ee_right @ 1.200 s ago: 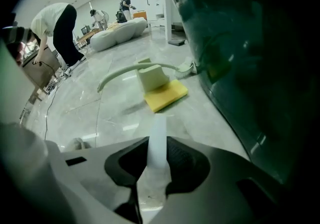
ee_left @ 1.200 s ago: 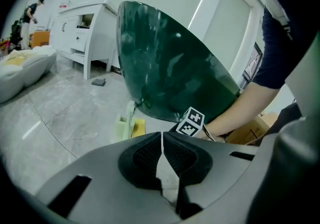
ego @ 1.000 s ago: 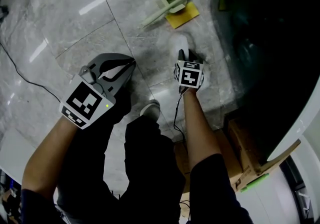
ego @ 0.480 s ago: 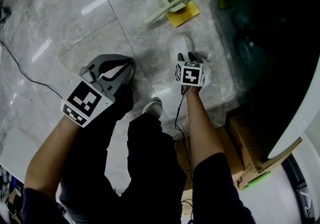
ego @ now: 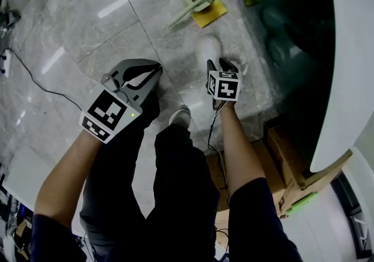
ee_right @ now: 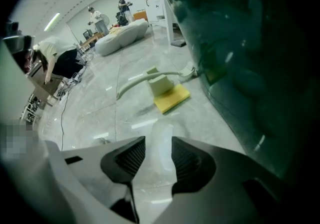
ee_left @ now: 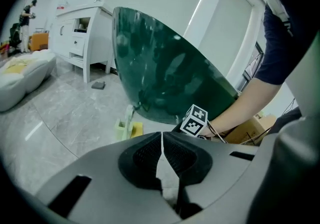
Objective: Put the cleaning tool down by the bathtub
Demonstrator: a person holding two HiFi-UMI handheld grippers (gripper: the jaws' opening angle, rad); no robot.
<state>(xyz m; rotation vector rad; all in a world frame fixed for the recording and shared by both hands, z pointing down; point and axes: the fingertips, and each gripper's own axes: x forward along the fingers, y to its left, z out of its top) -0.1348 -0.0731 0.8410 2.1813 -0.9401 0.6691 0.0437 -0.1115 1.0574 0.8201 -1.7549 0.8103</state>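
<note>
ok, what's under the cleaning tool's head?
A yellow pad lies flat on the floor under the cleaning tool. The part beneath the head is covered, so whether they're attached can't be seen.

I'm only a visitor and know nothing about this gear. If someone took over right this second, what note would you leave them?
Left gripper: jaws shut, nothing in them.
Right gripper: jaws apart, gripping nothing.
Cleaning tool: lies flat on the floor beside the dark green bathtub, with neither gripper touching it.
Done: the tool appears to be set down by the tub.
Left: probably nothing, except to draw both grippers away.
</note>
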